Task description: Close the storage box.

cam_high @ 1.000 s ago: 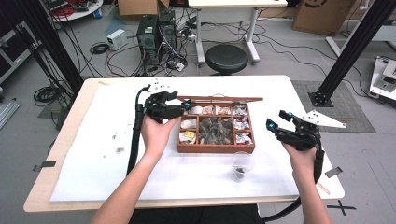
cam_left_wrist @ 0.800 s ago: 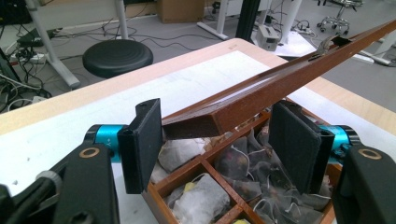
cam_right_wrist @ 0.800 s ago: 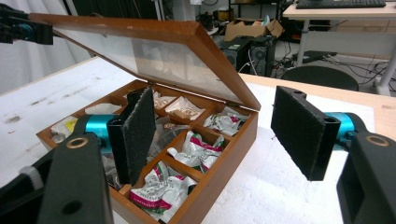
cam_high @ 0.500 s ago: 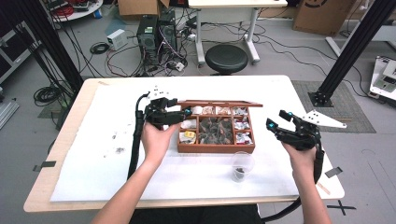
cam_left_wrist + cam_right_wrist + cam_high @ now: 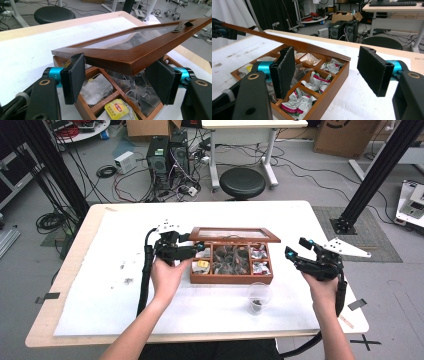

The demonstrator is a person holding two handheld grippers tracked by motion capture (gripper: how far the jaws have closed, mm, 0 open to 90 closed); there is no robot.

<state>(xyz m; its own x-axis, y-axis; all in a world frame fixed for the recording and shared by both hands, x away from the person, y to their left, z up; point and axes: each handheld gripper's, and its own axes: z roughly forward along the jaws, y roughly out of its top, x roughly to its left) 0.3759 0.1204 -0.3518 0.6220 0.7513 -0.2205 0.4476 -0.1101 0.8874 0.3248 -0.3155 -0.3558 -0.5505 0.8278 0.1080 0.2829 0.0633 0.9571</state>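
Observation:
A wooden tea box (image 5: 230, 280) with several compartments of tea bags (image 5: 232, 257) sits mid-table. Its glass-paned lid (image 5: 235, 234) hangs partly raised over it, hinged at the far side. My left gripper (image 5: 196, 251) is at the box's left end. In the left gripper view it (image 5: 117, 75) is open, its jaws straddling the lid's corner (image 5: 135, 58) without pressing it, and a yellow tea bag (image 5: 117, 108) lies below. My right gripper (image 5: 298, 249) hovers open to the right of the box. The right gripper view has it (image 5: 327, 72) facing the box's wall (image 5: 332, 95) and the slanted lid (image 5: 287, 41).
A small clear glass cup (image 5: 259, 296) with something dark at its bottom stands in front of the box. A white sheet (image 5: 100, 300) covers the table. A black stool (image 5: 242, 182) and computer towers (image 5: 167, 155) stand on the floor beyond the far edge.
The left gripper has shifted slightly toward the person at the box's left end, and the lid has tipped lower over the box. The right gripper has stayed put.

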